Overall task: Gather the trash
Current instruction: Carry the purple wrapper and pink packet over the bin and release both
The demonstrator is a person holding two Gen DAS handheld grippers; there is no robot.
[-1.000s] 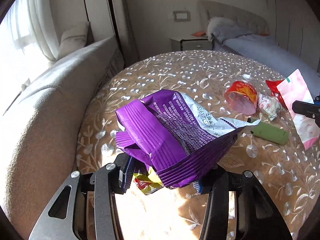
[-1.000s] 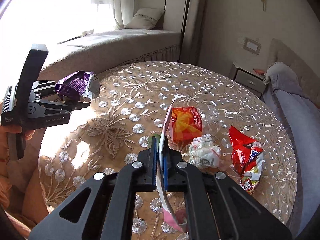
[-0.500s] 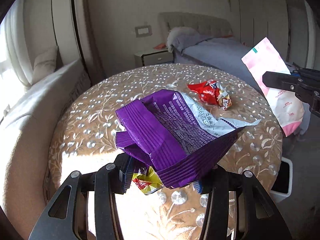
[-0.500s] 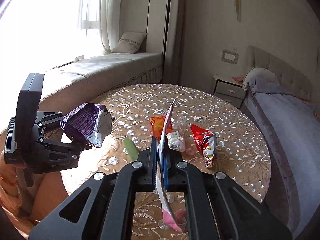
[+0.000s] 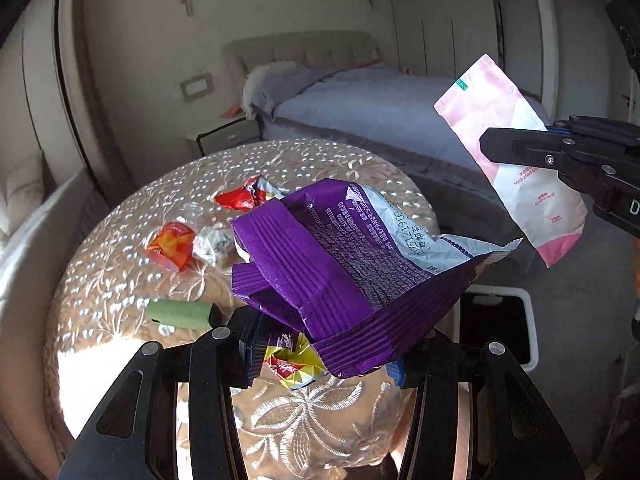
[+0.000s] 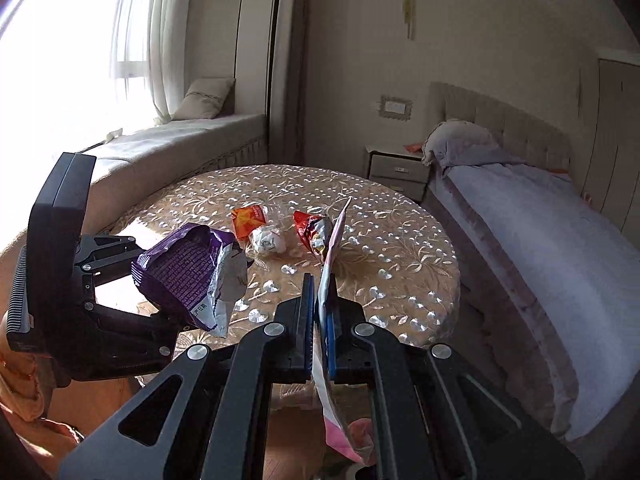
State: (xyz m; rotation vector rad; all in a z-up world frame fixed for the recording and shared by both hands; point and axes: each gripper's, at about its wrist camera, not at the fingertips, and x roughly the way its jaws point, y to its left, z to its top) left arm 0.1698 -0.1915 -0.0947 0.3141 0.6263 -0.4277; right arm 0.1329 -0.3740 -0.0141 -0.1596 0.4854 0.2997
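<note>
My left gripper [image 5: 324,354] is shut on a crumpled purple snack bag [image 5: 344,264] and holds it in the air over the near edge of the round table [image 5: 120,248]. It also shows in the right wrist view [image 6: 184,276]. My right gripper [image 6: 318,300] is shut on a flat pink and white packet [image 6: 334,248], which also shows in the left wrist view [image 5: 508,148], off the table's right side. On the table lie a red wrapper [image 5: 240,198], an orange cup [image 5: 172,246], a white crumpled wrapper [image 5: 210,240] and a green stick pack [image 5: 180,314].
A white bin with a black liner [image 5: 500,324] stands on the floor right of the table. A bed [image 6: 540,232] and a nightstand [image 6: 396,168] lie beyond. A window bench [image 6: 160,148] runs along the left.
Both grippers have lifted and pulled back from the table with their trash. The view has swung right, so the bin shows more fully. The table's wrappers have not moved.
</note>
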